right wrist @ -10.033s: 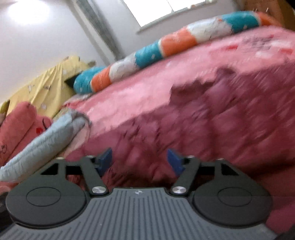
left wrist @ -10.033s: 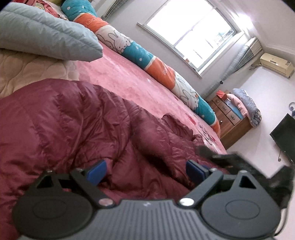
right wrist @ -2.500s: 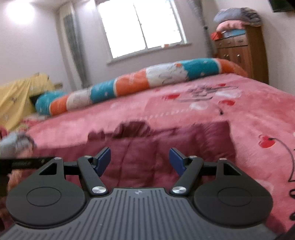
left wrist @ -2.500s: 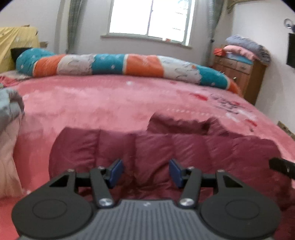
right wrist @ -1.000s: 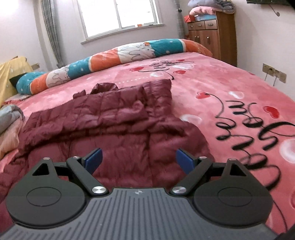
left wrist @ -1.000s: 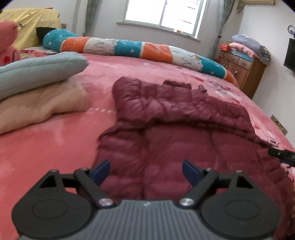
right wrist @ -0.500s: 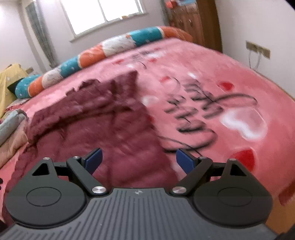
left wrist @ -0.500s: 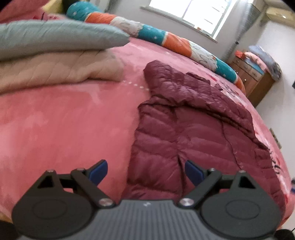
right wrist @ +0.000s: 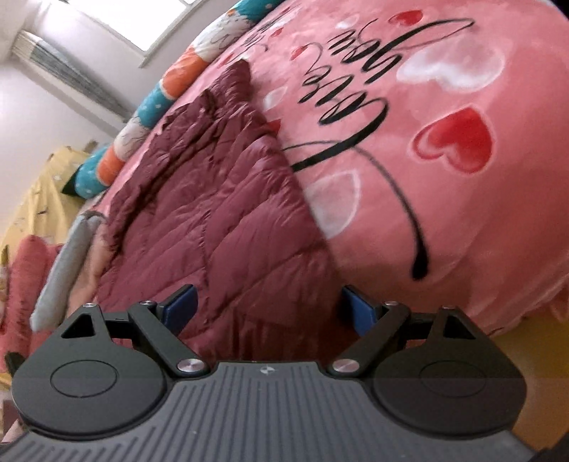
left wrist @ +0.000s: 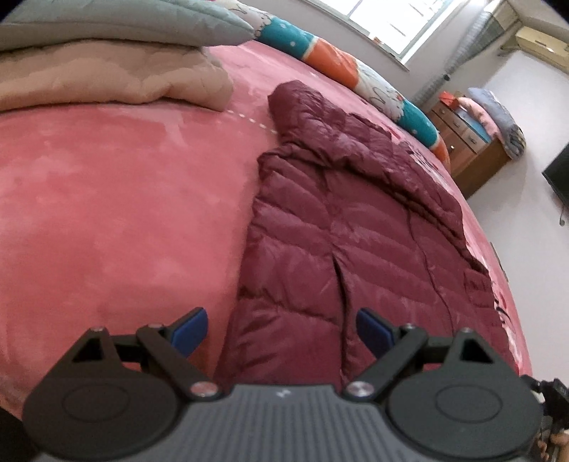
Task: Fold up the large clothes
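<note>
1. Both views tipped further since half a second ago: the left wrist view swung leftward, showing more bare pink bedspread (left wrist: 117, 199), and the right wrist view rolled hard, the bed now slanting across it. Ten seconds ago the maroon down jacket (left wrist: 341, 227) was bunched up close to the left camera; now it lies spread flat on the bed.
2. Left gripper (left wrist: 282, 328): blue pads wide apart, nothing between them, poised above the jacket's near hem. Spread unchanged from a second ago.
3. Right gripper (right wrist: 268, 307): pads likewise wide apart, holding nothing, over the jacket (right wrist: 213, 199) near its right edge.
4. Hidden or cut off: the gripper bodies cover the jacket's near hem in both views. Whether the pads touch fabric cannot be told. Motion blur softens the quilting in the right view. Jacket's far end narrows to a folded-over part; collar or hood, unclear.
5. Surroundings: folded beige quilt (left wrist: 117, 78) with a grey-blue one (left wrist: 117, 21) on top, at the left of the bed, apart from the jacket. Striped bolster (left wrist: 359, 78) along the far edge. Wooden dresser (left wrist: 473, 156) beyond.
6. Writing: black cursive script (right wrist: 355, 92) among red and white hearts on the bedspread; not legible at this angle. No brand marks readable.
</note>
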